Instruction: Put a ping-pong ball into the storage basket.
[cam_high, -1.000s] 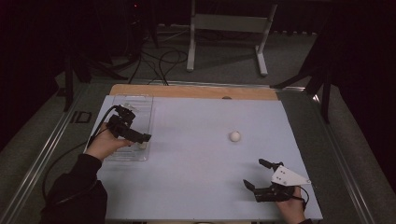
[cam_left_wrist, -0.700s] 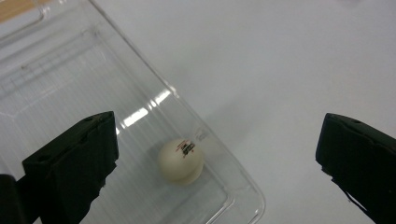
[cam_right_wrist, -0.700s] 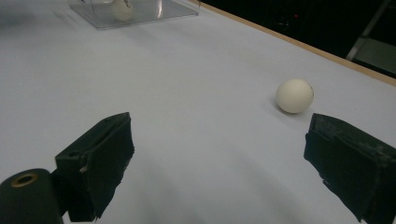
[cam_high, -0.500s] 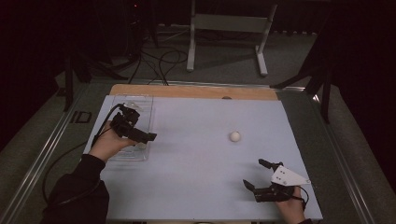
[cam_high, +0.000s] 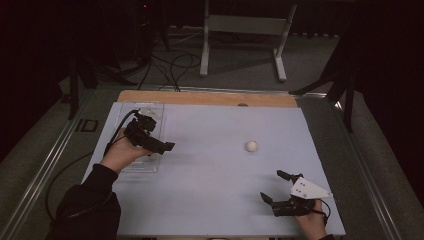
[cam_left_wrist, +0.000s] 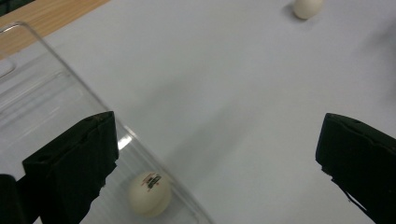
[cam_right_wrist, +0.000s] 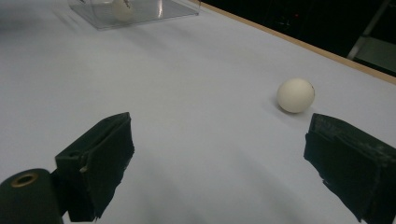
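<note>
A white ball (cam_high: 251, 146) lies alone on the pale blue table top, right of centre; it is also the ball (cam_right_wrist: 295, 94) ahead of my right gripper (cam_right_wrist: 219, 140) and the ball (cam_left_wrist: 307, 7) far off in the left gripper view. A second white ball (cam_left_wrist: 149, 193) with a small printed mark sits inside a clear plastic tray (cam_left_wrist: 56, 93). My left gripper (cam_high: 167, 146) hangs open over the tray's (cam_high: 145, 167) right edge. My right gripper (cam_high: 272, 186) rests open near the front right corner, nothing between its jaws.
The pale blue sheet (cam_high: 210, 200) covers the table, with a wooden strip (cam_high: 200, 97) along the far edge. The tray (cam_right_wrist: 135, 11) shows far off in the right gripper view. A metal stand (cam_high: 240, 25) and cables lie on the floor beyond.
My left gripper has shifted a little to the right over the tray's edge. The right gripper and the loose ball have not moved.
</note>
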